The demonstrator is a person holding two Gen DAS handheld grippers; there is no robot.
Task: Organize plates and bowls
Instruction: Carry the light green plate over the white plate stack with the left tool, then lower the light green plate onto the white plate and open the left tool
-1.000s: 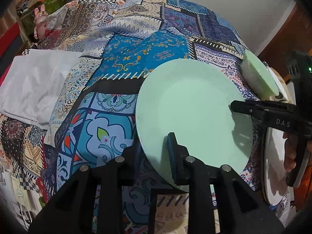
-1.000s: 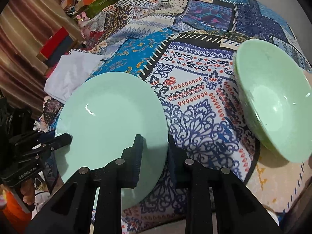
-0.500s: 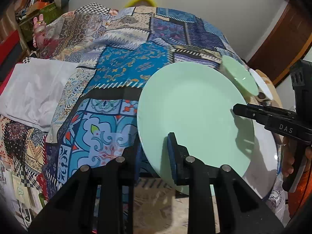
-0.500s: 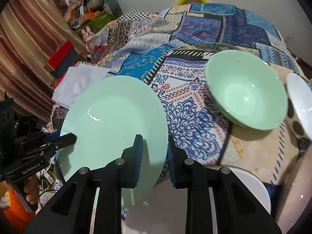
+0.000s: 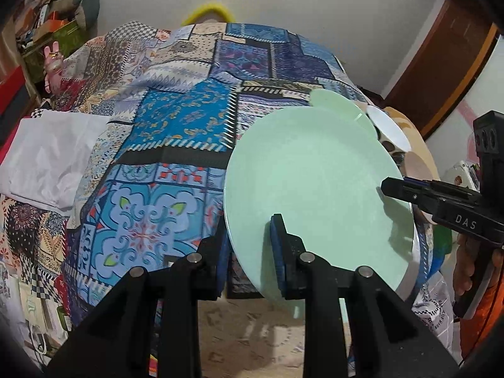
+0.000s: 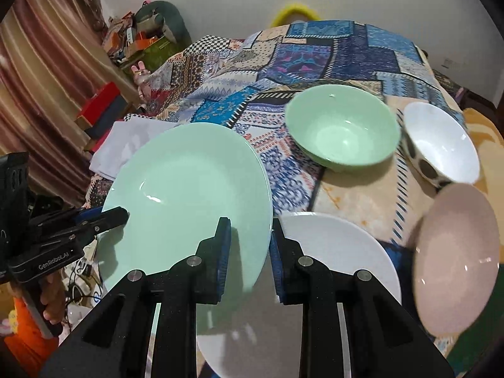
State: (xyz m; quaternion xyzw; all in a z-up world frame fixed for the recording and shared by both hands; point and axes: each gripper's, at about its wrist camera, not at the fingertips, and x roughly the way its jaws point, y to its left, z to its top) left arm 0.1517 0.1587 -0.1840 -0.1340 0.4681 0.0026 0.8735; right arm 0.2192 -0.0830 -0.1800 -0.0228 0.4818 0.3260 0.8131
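You have both grippers, left [image 5: 249, 252] and right [image 6: 250, 252], with fingers pinched on opposite rims of the green plate [image 6: 189, 195], held above the white plate [image 6: 330, 252] at the bed's near edge.

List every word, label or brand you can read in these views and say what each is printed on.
"DAS": white letters on the side of the right gripper, seen from the left wrist view.
"GenRobot.AI": white letters on the side of the left gripper, seen from the right wrist view.
Print on the boxes by the wall: too small and blurred to read.
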